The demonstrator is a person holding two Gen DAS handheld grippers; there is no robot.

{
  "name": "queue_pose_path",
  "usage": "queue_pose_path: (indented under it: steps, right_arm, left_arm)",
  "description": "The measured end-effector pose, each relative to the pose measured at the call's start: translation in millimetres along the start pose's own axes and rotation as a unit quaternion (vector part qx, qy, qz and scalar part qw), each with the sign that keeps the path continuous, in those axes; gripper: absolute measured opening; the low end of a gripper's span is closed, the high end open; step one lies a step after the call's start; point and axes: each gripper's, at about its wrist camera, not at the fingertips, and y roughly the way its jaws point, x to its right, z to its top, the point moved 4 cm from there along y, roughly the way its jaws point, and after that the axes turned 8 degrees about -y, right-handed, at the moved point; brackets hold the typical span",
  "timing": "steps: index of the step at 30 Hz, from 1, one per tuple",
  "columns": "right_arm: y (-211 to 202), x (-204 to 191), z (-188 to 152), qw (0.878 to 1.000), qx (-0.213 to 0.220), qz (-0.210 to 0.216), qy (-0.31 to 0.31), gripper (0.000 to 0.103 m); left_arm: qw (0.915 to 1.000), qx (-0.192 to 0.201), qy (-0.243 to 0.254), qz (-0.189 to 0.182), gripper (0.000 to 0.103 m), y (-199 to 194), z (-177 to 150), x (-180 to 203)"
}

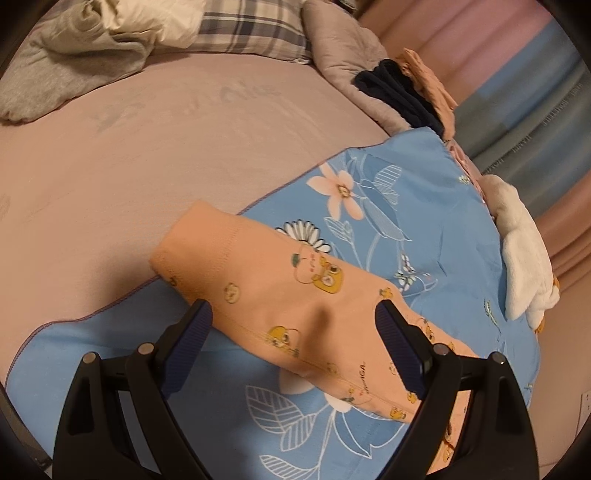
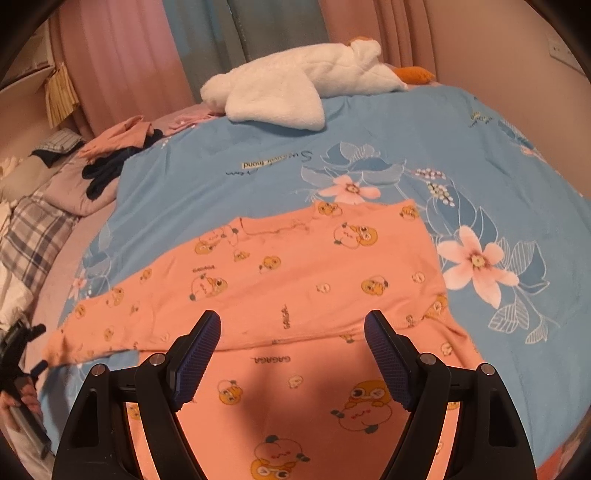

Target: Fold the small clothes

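Note:
An orange child's top with a yellow bear print (image 2: pixel 295 273) lies flat on a blue floral sheet (image 2: pixel 229 184) on the bed. One sleeve is folded across the body, its cuff end at the left. In the left wrist view that sleeve (image 1: pixel 280 295) runs between my fingers. My left gripper (image 1: pixel 293 314) is open, hovering just above the sleeve, holding nothing. My right gripper (image 2: pixel 291 325) is open above the top's lower body, holding nothing. The left gripper also shows at the far left of the right wrist view (image 2: pixel 35 347).
A white plush goose (image 2: pixel 295 85) lies at the sheet's far edge. A pile of dark and orange clothes (image 1: pixel 406 88) sits beyond the sheet. A plaid pillow (image 1: pixel 255 33) and grey bedding (image 1: pixel 74 55) lie on the pink mattress (image 1: pixel 147 155). Curtains (image 2: pixel 147 55) hang behind the bed.

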Motion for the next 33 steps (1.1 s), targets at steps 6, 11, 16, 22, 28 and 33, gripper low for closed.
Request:
queue_pose_path:
  steps: [6, 11, 16, 22, 28, 33]
  right_arm:
    - [-5, -5, 5, 1.0, 0.005, 0.006, 0.001, 0.08]
    - [-5, -5, 0, 1.0, 0.002, 0.01, 0.009, 0.08]
    - [-2, -3, -3, 1.0, -0.005, 0.003, 0.011, 0.08]
    - [-1, -3, -3, 1.0, -0.007, 0.0, 0.01, 0.08]
    - [1, -6, -5, 1.0, -0.01, 0.001, 0.004, 0.08]
    - [2, -9, -7, 1.0, -0.013, 0.003, 0.0, 0.08]
  left_arm:
    - [0.9997, -0.001, 0.006, 0.022, 0.09, 2, 2, -5]
    - [0.9994, -0.02, -0.013, 0.023, 0.09, 10, 2, -13]
    - [0.9991, -0.029, -0.022, 0.021, 0.09, 12, 2, -14]
    - [0.9989, -0.038, -0.016, 0.021, 0.089, 16, -2, -11]
    - [0.9983, -0.044, -0.035, 0.013, 0.086, 19, -2, -15]
    - [0.9976, -0.045, -0.053, 0.003, 0.072, 18, 1, -21]
